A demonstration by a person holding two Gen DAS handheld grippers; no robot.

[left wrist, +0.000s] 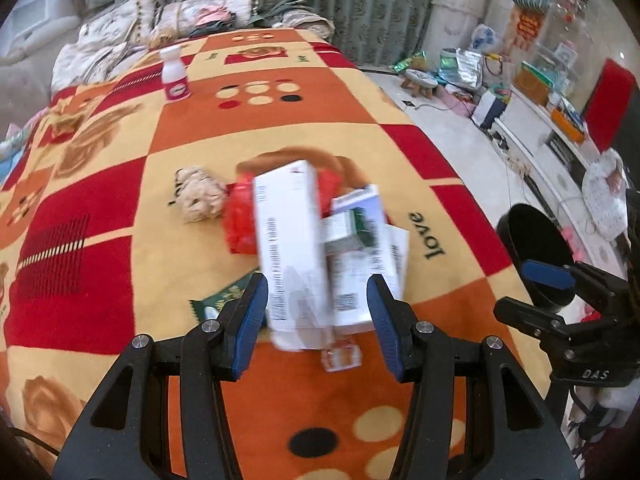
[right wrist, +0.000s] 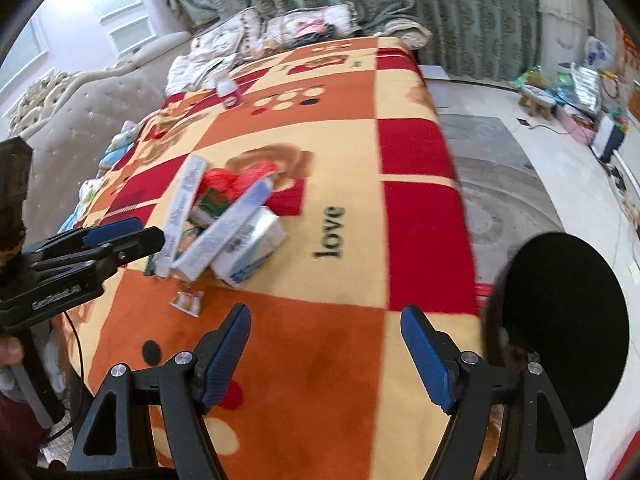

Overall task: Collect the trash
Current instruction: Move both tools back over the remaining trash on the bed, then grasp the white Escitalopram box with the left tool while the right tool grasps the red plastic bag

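Blue-padded fingers of the left gripper [left wrist: 318, 320] fill the near foreground, partly open with nothing held, the near end of a long white box [left wrist: 290, 248] showing between them though the pads do not press on it. That box tops a small heap of trash on a patterned blanket [left wrist: 120, 240] over a bed: smaller cartons [left wrist: 360, 240], a red plastic bag [left wrist: 240, 220], a crumpled tissue [left wrist: 200, 198], a green wrapper [left wrist: 224, 300] and a small clear wrapper [left wrist: 340, 356]. A pink-labelled bottle [left wrist: 175, 76] stands well apart, near the pillows. The right gripper [right wrist: 326, 350] hovers over bare blanket beside the heap, wider open and empty. A black bin [right wrist: 560, 328] sits at the bed's edge on the right.

The cartons look light, hollow and easily crushed; gripping across the narrow sides near the middle seems safest. Bag, tissue and wrappers are soft and may slip, so pinch a bunched fold
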